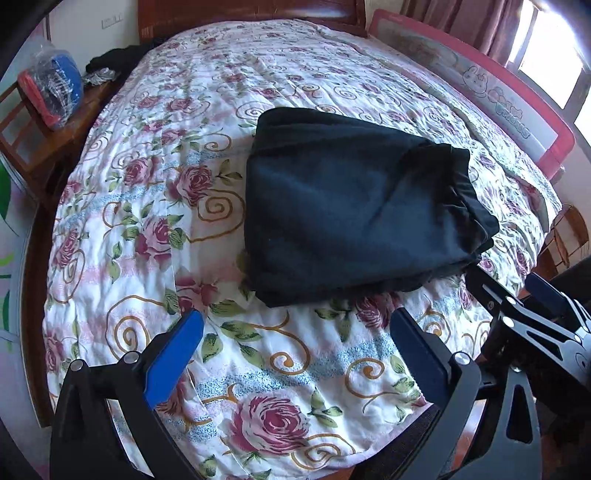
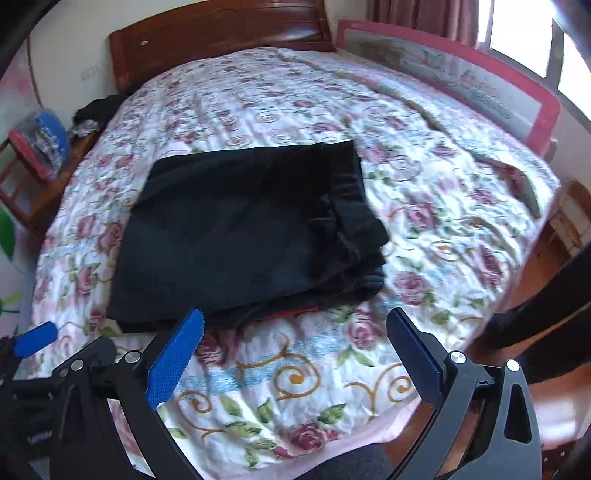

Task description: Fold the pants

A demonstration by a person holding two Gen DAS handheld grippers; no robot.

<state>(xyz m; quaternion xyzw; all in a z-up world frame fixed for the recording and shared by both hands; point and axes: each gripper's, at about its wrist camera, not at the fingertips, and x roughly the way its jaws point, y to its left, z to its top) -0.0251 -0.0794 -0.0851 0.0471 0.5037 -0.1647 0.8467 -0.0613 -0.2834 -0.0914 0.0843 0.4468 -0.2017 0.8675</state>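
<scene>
Left wrist view: dark pants [image 1: 354,206] lie on a floral bed [image 1: 147,221], already folded into a thick, layered rectangle, so the folding looks nearly or fully done. The left tongs [image 1: 295,332] are apart and empty, just short of the pants' near edge.

Right wrist view: the pants [image 2: 240,236] show stacked layers at their right edge. The right tongs [image 2: 295,332] are also apart, holding nothing, near the pants' front right corner, not touching.

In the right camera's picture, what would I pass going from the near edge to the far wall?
Right gripper → flowered bedspread → folded black pants → more bedspread → wooden headboard.
</scene>
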